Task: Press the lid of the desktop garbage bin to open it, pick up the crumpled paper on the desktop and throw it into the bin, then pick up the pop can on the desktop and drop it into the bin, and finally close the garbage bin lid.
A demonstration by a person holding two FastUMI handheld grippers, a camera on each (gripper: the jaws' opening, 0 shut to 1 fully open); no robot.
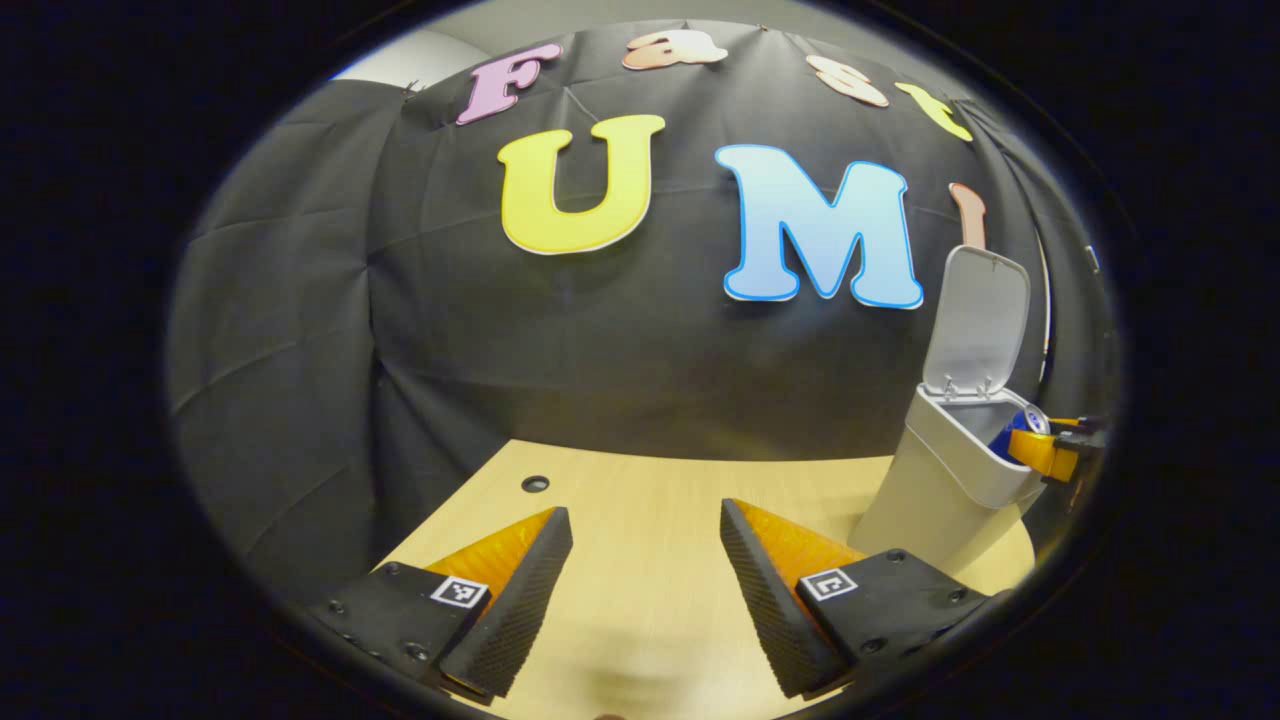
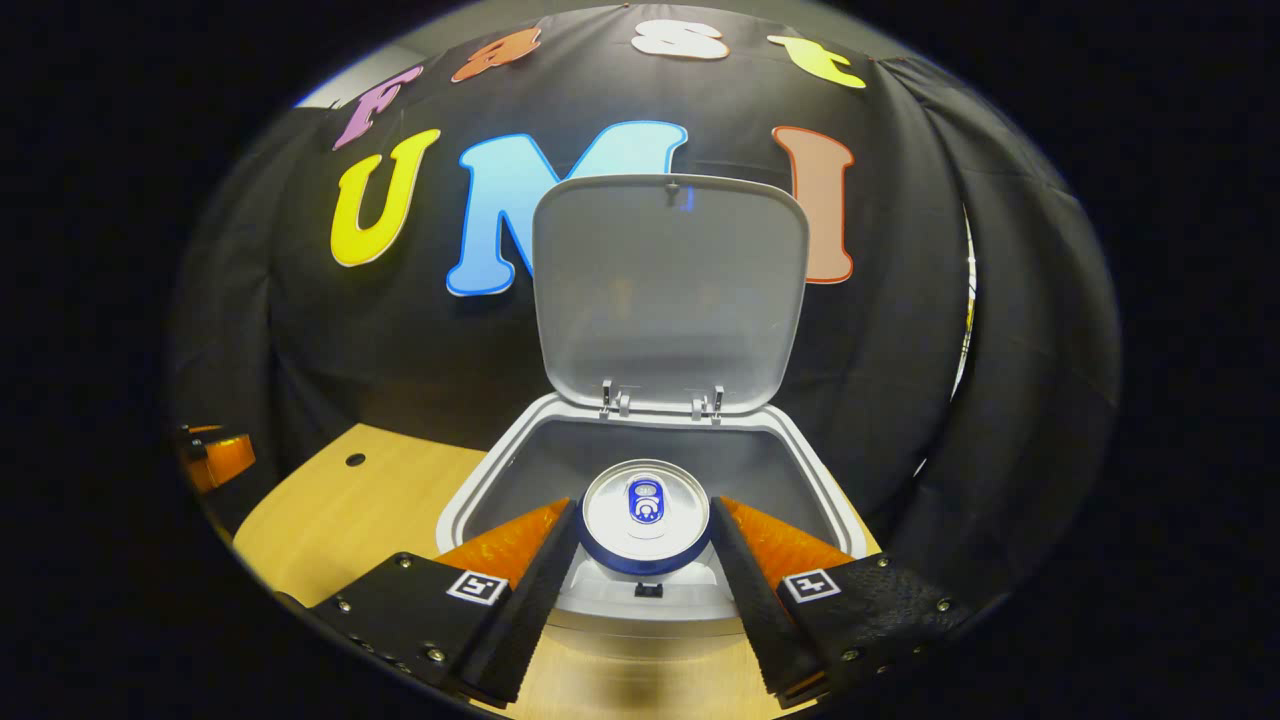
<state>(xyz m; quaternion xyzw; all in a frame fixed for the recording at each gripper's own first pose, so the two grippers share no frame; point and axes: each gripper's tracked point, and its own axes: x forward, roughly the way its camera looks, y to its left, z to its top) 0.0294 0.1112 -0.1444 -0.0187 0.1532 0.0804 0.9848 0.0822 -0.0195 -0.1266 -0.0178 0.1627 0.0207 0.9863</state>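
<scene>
At the left, the left gripper (image 1: 645,590) hangs released over the bare tabletop (image 1: 640,500). At the right, the right gripper (image 2: 645,580) grasps the can (image 2: 645,525) by its sides, above the open bin (image 2: 480,480). The can looks light, smooth and easy to dent.

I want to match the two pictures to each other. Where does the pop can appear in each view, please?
Left gripper view: the pop can is at the far right edge, at the mouth of the bin, held by the other gripper.
Right gripper view: the pop can is low in the centre, between the right gripper fingers, over the open bin.
Shared landmark: the raised lid.
</scene>
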